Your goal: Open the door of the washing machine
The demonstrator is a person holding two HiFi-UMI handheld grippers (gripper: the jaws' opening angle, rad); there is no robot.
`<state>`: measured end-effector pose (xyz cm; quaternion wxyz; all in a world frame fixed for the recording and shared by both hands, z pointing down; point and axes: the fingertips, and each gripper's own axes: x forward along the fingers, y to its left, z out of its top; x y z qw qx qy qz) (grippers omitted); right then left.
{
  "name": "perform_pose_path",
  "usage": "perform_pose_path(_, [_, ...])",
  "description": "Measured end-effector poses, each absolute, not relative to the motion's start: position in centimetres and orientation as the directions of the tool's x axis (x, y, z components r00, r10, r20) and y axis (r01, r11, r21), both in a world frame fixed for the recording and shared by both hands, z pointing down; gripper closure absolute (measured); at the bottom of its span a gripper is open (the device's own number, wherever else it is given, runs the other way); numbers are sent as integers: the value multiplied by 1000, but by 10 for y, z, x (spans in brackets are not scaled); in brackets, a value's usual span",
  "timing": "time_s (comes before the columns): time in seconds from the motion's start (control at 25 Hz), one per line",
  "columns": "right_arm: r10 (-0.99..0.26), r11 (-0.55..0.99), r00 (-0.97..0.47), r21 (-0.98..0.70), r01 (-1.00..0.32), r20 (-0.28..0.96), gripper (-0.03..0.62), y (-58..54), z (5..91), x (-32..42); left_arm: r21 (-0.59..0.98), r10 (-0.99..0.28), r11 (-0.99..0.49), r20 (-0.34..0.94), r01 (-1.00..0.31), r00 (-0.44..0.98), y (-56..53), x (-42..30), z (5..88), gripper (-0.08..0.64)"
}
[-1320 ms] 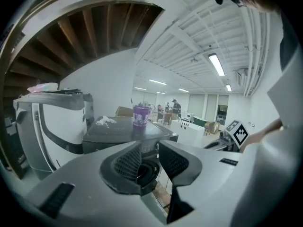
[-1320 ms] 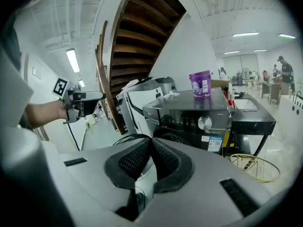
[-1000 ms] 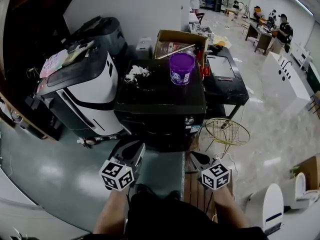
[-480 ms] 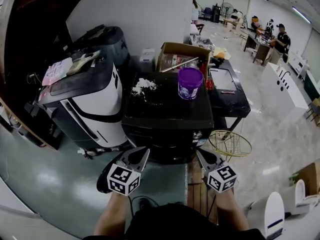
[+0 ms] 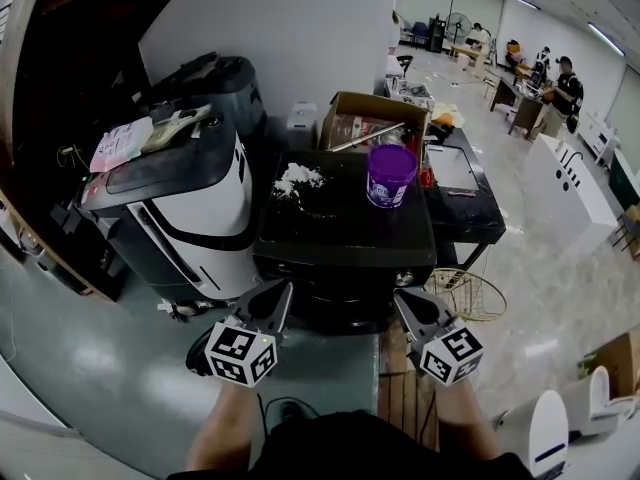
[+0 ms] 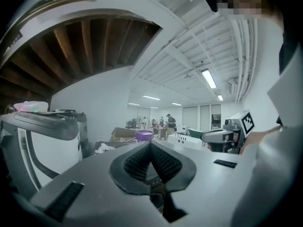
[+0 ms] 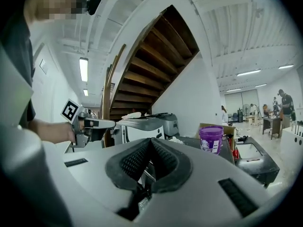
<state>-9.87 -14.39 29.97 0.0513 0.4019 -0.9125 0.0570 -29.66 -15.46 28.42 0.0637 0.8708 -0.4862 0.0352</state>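
The black washing machine [image 5: 345,236] stands in the middle of the head view, and its front face is in shadow below the top edge, with a small knob [image 5: 405,279] at its right. On its top sit a purple tub [image 5: 391,176] and a white heap [image 5: 297,178]. My left gripper [image 5: 281,290] is held just before the machine's lower left front, shut and empty. My right gripper [image 5: 403,299] is level with it at the lower right front, also shut on nothing. In the left gripper view the pads [image 6: 140,161] meet, and the tub [image 6: 144,135] shows beyond them. The right gripper view shows the same tub [image 7: 211,138].
A white-and-black appliance [image 5: 190,218] stands close on the machine's left. Behind is an open cardboard box [image 5: 375,118], to the right a black table [image 5: 465,193]. A wire basket [image 5: 465,293] and wooden slats [image 5: 400,393] lie on the floor at the right. People work far back.
Both grippers have risen and moved forward, closer to the machine's front. The head view has shifted, so the machine sits a little lower and more to the right.
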Motion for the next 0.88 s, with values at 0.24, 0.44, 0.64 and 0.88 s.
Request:
perform_pose_path(0.24, [-732, 667, -668, -61, -743, 131, 577, -147, 297, -104, 100, -850, -512, 88, -853, 520, -156, -305, 276, 541])
perform_pose_path(0.44, [-737, 661, -663, -66, -748, 128, 577, -151, 296, -104, 90, -846, -521, 79, -849, 527, -157, -307, 273, 542])
perform_pose_path(0.64, [-736, 663, -664, -58, -747, 132, 577, -155, 297, -107, 89, -845, -520, 87, -849, 527, -161, -309, 275, 541])
perform_pose_path(0.88, [-732, 668, -668, -55, -742, 134, 577, -156, 298, -111, 96, -847, -517, 83, -851, 524, -162, -313, 278, 543])
